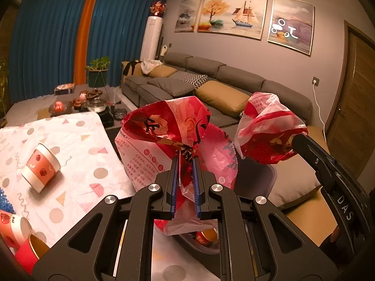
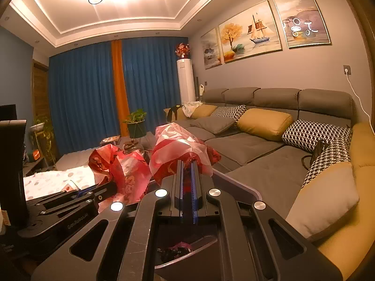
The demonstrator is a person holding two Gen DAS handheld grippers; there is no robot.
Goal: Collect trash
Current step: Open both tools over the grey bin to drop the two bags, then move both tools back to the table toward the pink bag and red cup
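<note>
Above the bin (image 1: pixel 255 187), just off the table edge, we hold the red bag (image 1: pixel 164 138) by 2 bunched handles: our left gripper (image 1: pixel 185 164) is clenched on 1 handle, and our right gripper (image 2: pixel 187 166) is clenched on the other handle (image 1: pixel 264 126), which rises beside the first over the bin's far side. The bag's body hangs down into the bin, where we can just see a red cup (image 1: pixel 206 236) low inside; whether the bag already lines the bin fully we cannot tell. Left of the bin, on the patterned cloth (image 1: pixel 77 164), 1 paper cup (image 1: pixel 41 167) lies tipped over, and 2 more cups (image 1: pixel 21 236) lie near the lower left corner, so some trash is not yet collected. The risks, as we judge them, come from the thin film: if we pull the 2 handles apart or upward too hard, the plastic may tear at the pinch or slide out of the ribbed pads. If 1 side slips, the bag could sag and spill its load into or beside the bin. Lifting it crookedly could also drag the bin toward the sofa (image 2: pixel 253 149).
</note>
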